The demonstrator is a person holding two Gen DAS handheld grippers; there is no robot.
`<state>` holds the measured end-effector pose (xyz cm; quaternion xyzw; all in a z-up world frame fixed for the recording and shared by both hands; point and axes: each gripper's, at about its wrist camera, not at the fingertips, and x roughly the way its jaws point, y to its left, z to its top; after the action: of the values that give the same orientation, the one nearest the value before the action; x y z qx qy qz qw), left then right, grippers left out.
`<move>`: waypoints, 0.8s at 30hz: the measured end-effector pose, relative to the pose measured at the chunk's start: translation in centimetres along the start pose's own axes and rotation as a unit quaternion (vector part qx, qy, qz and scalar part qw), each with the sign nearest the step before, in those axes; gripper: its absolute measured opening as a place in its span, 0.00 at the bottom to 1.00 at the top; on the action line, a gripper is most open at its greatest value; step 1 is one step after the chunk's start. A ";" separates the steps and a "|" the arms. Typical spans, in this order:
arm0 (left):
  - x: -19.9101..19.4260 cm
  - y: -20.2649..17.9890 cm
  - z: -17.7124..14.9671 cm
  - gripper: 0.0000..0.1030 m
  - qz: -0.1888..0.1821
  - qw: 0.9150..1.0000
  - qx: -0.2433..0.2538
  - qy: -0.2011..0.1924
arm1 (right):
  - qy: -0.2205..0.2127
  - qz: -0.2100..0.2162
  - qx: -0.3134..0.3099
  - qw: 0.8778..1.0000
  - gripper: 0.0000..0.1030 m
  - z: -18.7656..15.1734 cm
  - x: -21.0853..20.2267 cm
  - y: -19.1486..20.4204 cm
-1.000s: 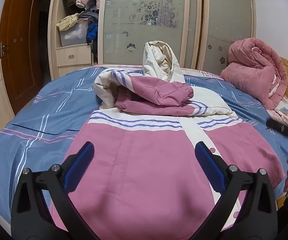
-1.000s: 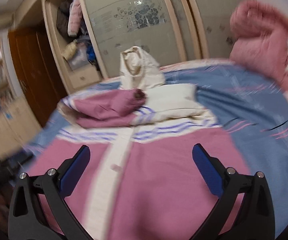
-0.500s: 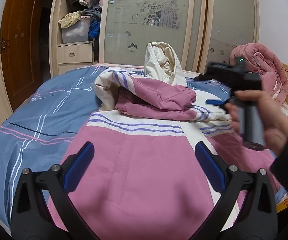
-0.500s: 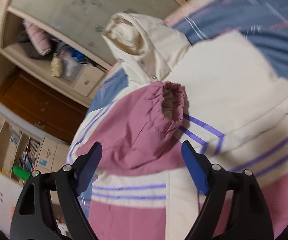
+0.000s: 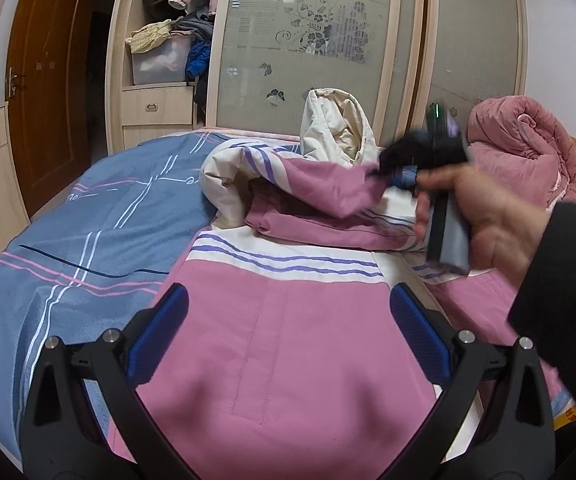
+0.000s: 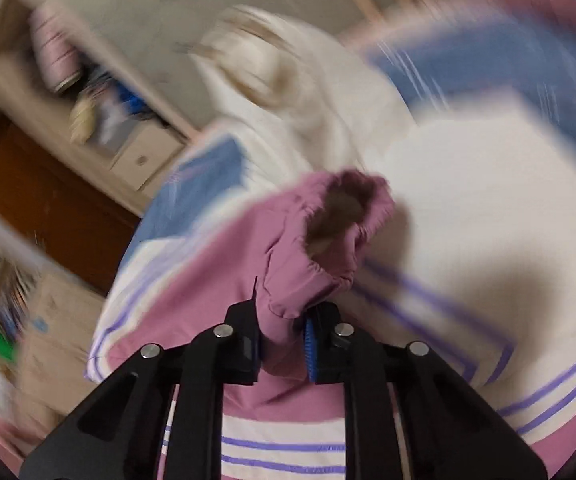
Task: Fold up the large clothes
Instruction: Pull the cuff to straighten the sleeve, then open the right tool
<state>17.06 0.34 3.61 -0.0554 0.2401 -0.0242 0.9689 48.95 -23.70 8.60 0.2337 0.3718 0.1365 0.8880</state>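
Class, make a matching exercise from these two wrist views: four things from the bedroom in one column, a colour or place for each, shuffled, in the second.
1. jacket cuff
2. hood
3. rolled quilt
4. bedspread

A. cream, standing up near the wardrobe doors
B. blue with stripes
C. between the closing right tongs
D. pink, at the bed's far right

Pairs: 1-C, 2-A, 3-D, 4-B

The hooded jacket (image 5: 280, 344) lay on the bed (image 5: 88, 216). Behind the jacket stood the wardrobe (image 5: 307, 40), and to the jacket's right a rolled quilt (image 5: 527, 148) sat on the bed. One sleeve (image 5: 319, 188) lay folded across the jacket's chest; the hood (image 5: 335, 132) stood behind it.
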 end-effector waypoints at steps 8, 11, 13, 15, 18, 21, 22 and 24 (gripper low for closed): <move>0.2 -0.3 0.0 0.98 -0.007 1.000 -0.001 0.005 | -0.185 -0.051 -0.280 0.941 0.15 3.1 -12.8 10.0; 0.3 -0.6 -0.1 0.98 -0.011 1.000 0.002 0.008 | -0.192 -0.070 -0.271 0.941 0.15 3.7 -14.4 7.8; 0.4 -0.8 -0.2 0.98 -0.012 1.000 0.005 0.010 | -0.182 -0.091 -0.240 0.949 0.15 4.2 -14.3 4.3; 0.4 -1.2 -0.4 0.98 -0.015 1.000 0.011 0.012 | -0.164 -0.111 -0.207 0.958 0.15 4.3 -13.4 0.7; 0.6 -1.7 -0.6 0.98 -0.018 0.999 0.021 0.017 | -0.127 -0.142 -0.155 0.969 0.15 3.5 -11.1 -5.6; 1.0 -2.0 -0.9 0.98 -0.021 0.999 0.026 0.024 | -0.070 -0.166 -0.103 0.978 0.15 1.7 -7.6 -11.1; 1.1 -2.1 -0.9 0.98 -0.022 0.999 0.026 0.027 | -0.057 -0.170 -0.087 0.980 0.15 1.1 -6.6 -12.6; 1.4 -2.3 -1.0 0.98 -0.024 0.999 0.029 0.032 | -0.043 -0.179 -0.070 0.980 0.16 -0.2 -5.3 -14.3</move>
<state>17.76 -2.18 2.34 -0.0319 0.2687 -0.0562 0.9610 46.18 -38.02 4.24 0.1064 0.3586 -0.0088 0.9274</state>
